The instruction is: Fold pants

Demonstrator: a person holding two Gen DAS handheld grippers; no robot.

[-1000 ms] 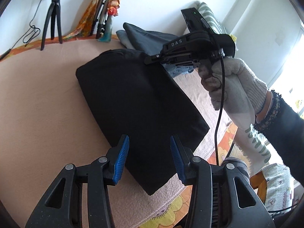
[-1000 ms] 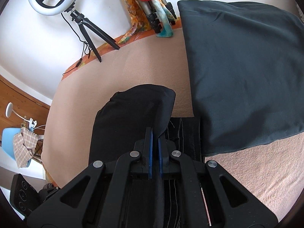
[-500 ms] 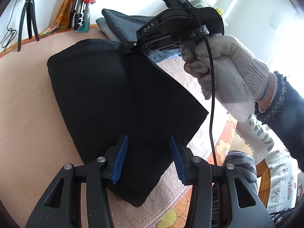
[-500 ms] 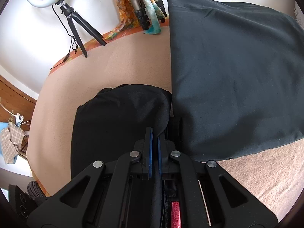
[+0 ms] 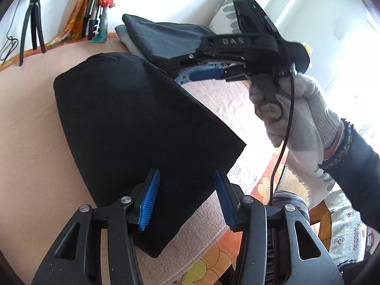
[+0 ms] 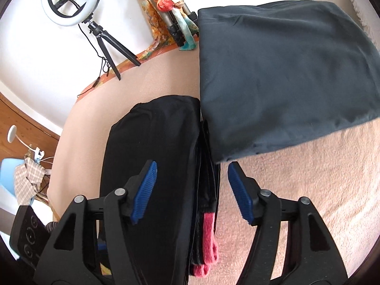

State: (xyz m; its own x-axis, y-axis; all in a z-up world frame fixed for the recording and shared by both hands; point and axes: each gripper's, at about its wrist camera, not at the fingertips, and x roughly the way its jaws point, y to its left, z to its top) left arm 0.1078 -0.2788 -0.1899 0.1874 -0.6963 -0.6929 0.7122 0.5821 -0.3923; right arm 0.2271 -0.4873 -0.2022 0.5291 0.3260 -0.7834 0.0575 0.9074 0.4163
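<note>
Though the black pants (image 5: 133, 128) already lay as a compact folded rectangle on the pinkish blanket (image 5: 220, 99) covering the bed, the folding looked finished or nearly so; perhaps only stacking remained. Left hand-held gripper (image 5: 186, 197) hovered over the near edge, jaws apart, empty. Right hand-held gripper (image 6: 190, 190) likewise spread wide, holding nothing, above the far edge beside a folded dark-grey garment (image 6: 285, 71). No containers visible.

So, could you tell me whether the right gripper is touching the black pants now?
Cannot tell: in the right wrist view the right gripper is open over the black pants, and neither view shows a plain gap or contact.
</note>
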